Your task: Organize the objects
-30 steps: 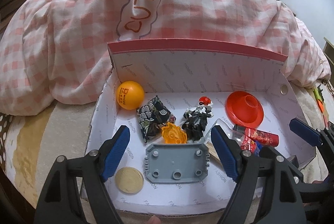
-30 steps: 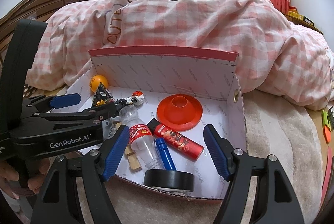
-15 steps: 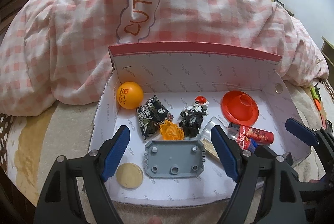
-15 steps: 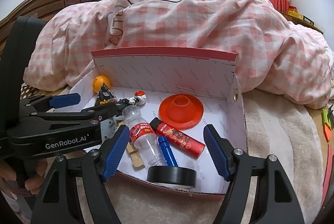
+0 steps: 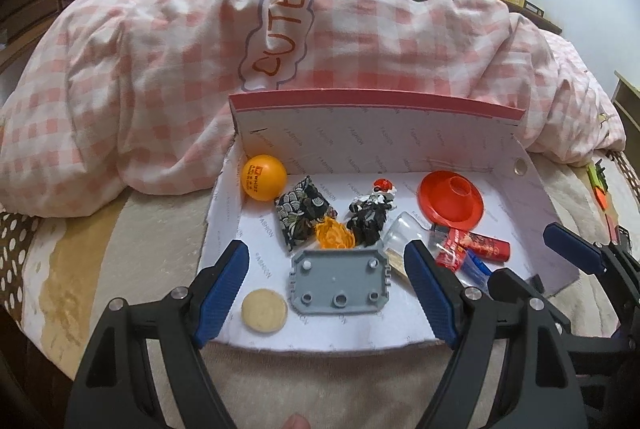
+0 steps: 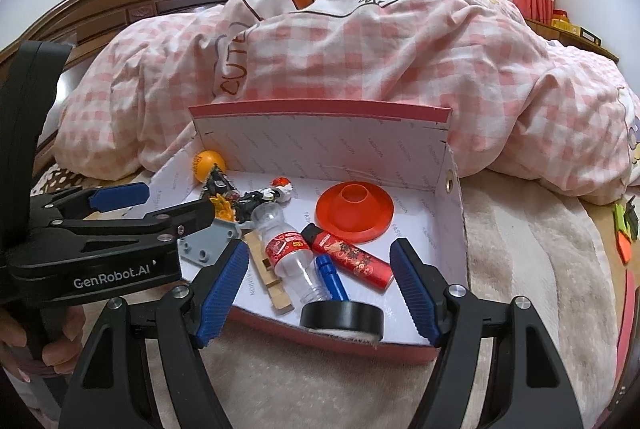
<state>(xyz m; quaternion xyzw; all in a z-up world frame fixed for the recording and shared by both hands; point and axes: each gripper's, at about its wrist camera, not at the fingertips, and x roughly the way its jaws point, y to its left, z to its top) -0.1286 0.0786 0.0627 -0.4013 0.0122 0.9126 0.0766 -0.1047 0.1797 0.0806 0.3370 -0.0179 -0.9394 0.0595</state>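
Left gripper (image 5: 326, 287): blue-padded jaws stood wide apart and empty, hovering above the near edge of the box.
Right gripper (image 6: 320, 287): jaws likewise spread wide, holding nothing, just over the box's near right corner.
Between left jaws: a grey rectangular plastic plate with round studs (image 5: 340, 283); a round tan wooden disc (image 5: 264, 310) lay beside it to the left.
Between right jaws: a black roll of tape (image 6: 342, 317) sat on the near rim, with a clear plastic bottle with a red label (image 6: 290, 255), a blue pen-like tube (image 6: 331, 277) and a red printed lighter (image 6: 352, 257) lying just behind it.
Beside the bottle: a wooden clothespin (image 6: 268, 275) lay on its left.
Farther in: a red-orange flat plastic cone (image 6: 354, 211), a black-and-white toy figure (image 5: 372, 213), a dark patterned fabric pouch (image 5: 302, 213) and an orange ball (image 5: 264, 177) in the far left corner.
Container: a white cardboard box with a red outside (image 5: 376, 145) rested on a beige bed cover (image 6: 520, 269).
Behind: a pink checked duvet (image 5: 180, 69) was heaped against the box's back wall.
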